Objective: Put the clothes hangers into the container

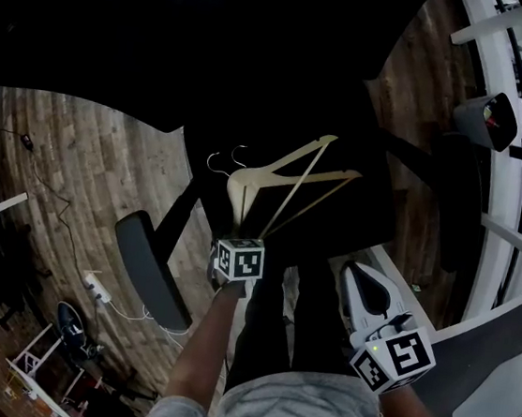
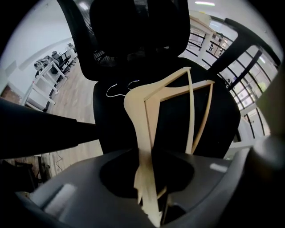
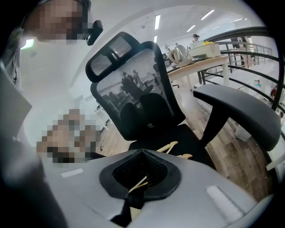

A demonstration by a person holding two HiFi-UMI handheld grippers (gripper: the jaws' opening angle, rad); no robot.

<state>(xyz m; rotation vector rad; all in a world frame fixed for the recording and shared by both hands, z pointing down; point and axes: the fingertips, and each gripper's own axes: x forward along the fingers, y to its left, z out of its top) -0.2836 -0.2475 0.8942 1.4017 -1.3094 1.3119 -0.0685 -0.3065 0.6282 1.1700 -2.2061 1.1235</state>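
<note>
Two pale wooden clothes hangers [image 1: 289,173] with wire hooks [image 1: 225,159] hang over the black seat of an office chair [image 1: 364,211]. My left gripper [image 1: 238,238] points straight down and is shut on the lower end of both hangers. In the left gripper view the hangers [image 2: 147,116] rise from the jaws [image 2: 153,213] in front of the chair. My right gripper [image 1: 358,276] hovers at the seat's near right edge, apart from the hangers. In the right gripper view I see the hangers' tips [image 3: 171,147] on the seat, but its own jaws [image 3: 129,209] are unclear. I see no container.
The chair's mesh backrest [image 3: 133,98] and right armrest [image 3: 240,111] stand ahead of the right gripper. The left armrest [image 1: 150,269] juts over the wooden floor [image 1: 84,191]. A power strip with cables [image 1: 98,291] lies on the floor. White railings [image 1: 518,187] run at the right.
</note>
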